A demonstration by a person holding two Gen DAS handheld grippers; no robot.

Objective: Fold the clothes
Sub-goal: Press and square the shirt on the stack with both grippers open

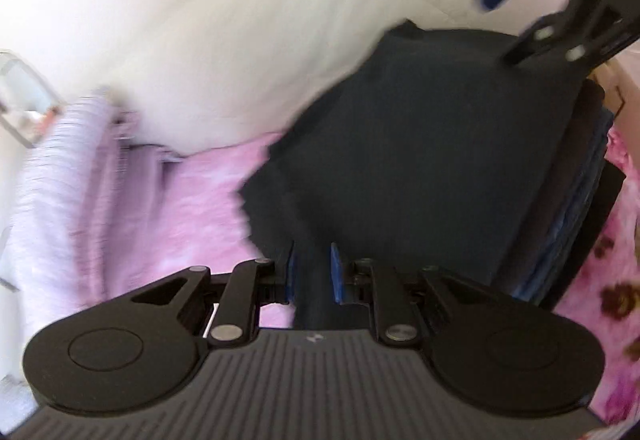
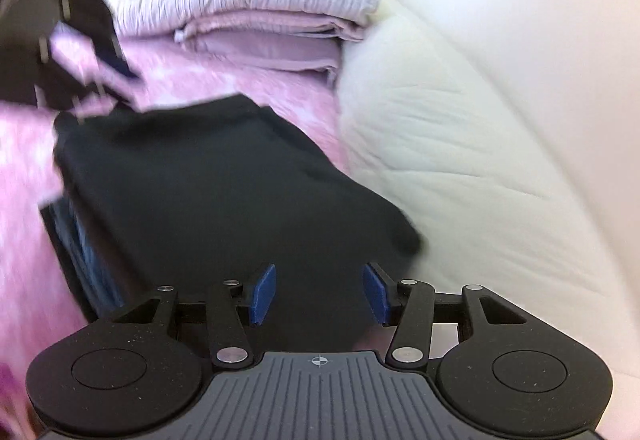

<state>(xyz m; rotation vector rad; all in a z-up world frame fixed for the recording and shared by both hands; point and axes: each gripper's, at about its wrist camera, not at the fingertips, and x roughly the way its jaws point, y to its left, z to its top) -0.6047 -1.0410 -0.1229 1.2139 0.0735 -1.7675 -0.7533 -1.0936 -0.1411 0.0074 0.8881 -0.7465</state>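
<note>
Clearly blurred: both wrist views are smeared, so fine detail is lost.
Left gripper (image 1: pixel 312 272): its blue pads (image 1: pixel 335 272) sit close together with a fold of the dark garment (image 1: pixel 420 160) pinched between them; the cloth runs down between the pads toward the camera.
Right gripper (image 2: pixel 320 292): jaws spread wide, blue pads well apart, nothing between them; dark cloth lies just under and ahead of the fingertips. Whether they touch it cannot be told.
Right gripper seen from the left: it shows at the top right of the left wrist view (image 1: pixel 520 16), above the far edge of the garment, fingers apart.
Left gripper seen from the right: it shows at the upper left of the right wrist view (image 2: pixel 92 80), at the far corner of the garment, too blurred to read its jaws.
Dark garment in the right view (image 2: pixel 224 192): lies roughly flat as a folded slab on a stack of clothes.
Stack below: blue fabric (image 2: pixel 86 252) peeks out under the garment's edge.
Surface: pink fleecy blanket (image 2: pixel 224 80) with a brown paw-like print on one side.
Beside the garment: cream padded cushion (image 2: pixel 460 144), touching the blanket.
Further off: folded lilac striped bedding (image 2: pixel 256 0), piled on the blanket against the cushion.
</note>
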